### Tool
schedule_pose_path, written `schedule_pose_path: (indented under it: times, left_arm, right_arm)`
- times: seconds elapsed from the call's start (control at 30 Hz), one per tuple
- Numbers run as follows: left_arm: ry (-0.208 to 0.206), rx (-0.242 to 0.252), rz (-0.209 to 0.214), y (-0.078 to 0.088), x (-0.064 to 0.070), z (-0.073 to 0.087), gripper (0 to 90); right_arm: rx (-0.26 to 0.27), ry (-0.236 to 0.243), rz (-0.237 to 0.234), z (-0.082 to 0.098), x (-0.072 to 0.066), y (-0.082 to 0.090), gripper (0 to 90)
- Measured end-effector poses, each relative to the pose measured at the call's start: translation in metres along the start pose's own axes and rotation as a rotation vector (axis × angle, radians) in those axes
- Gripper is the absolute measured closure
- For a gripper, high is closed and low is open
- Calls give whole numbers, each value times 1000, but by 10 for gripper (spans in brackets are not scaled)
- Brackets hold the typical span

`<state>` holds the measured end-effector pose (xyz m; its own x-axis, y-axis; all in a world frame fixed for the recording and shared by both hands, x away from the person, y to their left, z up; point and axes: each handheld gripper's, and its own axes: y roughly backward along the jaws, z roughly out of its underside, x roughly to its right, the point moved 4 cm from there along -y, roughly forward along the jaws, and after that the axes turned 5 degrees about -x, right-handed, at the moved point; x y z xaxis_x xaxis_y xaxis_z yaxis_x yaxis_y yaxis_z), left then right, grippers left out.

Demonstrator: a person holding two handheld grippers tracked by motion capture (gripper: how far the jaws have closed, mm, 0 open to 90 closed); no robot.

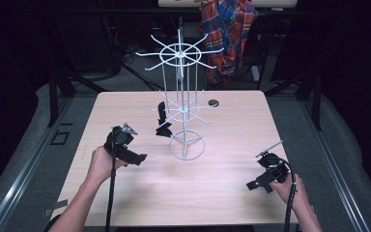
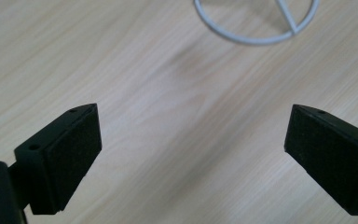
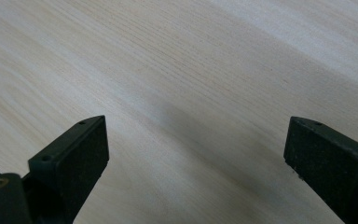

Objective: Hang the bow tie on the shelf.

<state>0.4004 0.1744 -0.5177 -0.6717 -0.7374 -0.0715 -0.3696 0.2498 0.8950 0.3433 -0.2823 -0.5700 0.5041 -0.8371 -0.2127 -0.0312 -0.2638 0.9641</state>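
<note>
Grippers both spread wide, empty: left gripper [image 1: 134, 157] low over the table [image 1: 232, 193] beside the white wire rack [image 1: 183, 108], right gripper [image 1: 259, 183] well apart. A black item [image 1: 162, 121] hangs on the rack's lower tier. I judge nothing is grasped yet; all handling remains.

Ahead of the left hand-held gripper [image 2: 191, 154], the wire rack's base ring [image 2: 256, 28] is cut off by the top edge.
</note>
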Motion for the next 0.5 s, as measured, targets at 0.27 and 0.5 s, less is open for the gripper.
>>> schedule_pose_path:
  times: [0.27, 0.5]
  left_arm:
    - [53, -75, 55, -8, 1, 27, 0]
    - [77, -161, 68, -24, -3, 44, 0]
  right_arm:
    - [5, -1, 0, 0, -1, 0, 65]
    - [0, 7, 9, -2, -2, -1, 65]
